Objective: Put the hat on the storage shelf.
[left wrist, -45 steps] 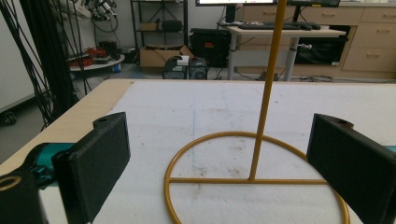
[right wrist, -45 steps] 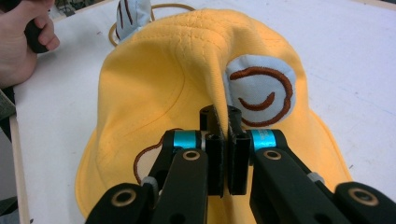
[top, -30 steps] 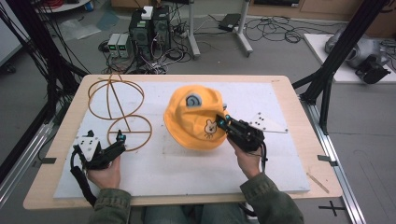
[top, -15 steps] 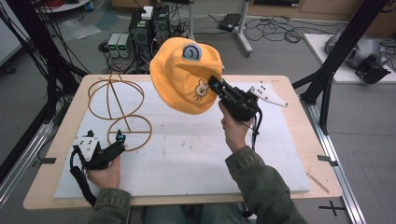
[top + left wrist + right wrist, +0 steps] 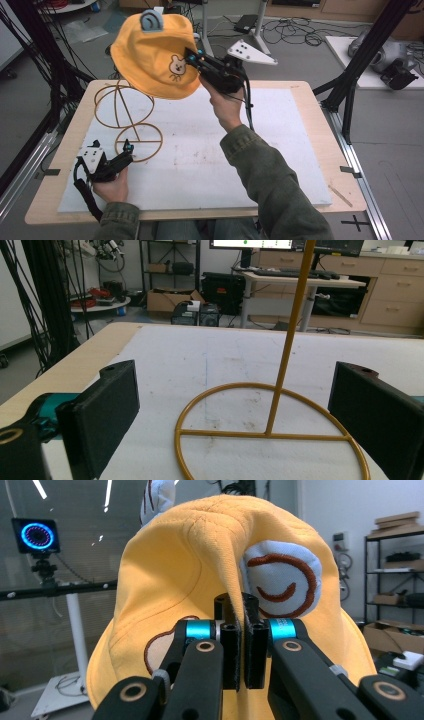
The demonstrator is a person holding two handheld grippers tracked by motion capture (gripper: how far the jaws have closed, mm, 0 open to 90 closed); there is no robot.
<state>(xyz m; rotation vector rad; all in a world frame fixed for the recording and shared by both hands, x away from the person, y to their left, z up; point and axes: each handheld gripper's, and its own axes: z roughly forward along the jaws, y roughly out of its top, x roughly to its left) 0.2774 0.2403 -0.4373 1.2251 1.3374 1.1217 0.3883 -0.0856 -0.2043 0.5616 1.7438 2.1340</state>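
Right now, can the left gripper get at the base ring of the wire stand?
Probably yes. The left gripper sits on the table with its jaws open, and the stand's base ring lies just ahead between them with nothing in the way. The hat is held up high, well clear.

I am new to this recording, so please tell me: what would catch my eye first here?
First, the bright yellow cloth hat with a bear patch, lifted high above the table's far side, a fold pinched in the shut jaws of the right gripper. Next, the golden wire stand with ring base at the table's left; the left gripper rests open beside that ring.
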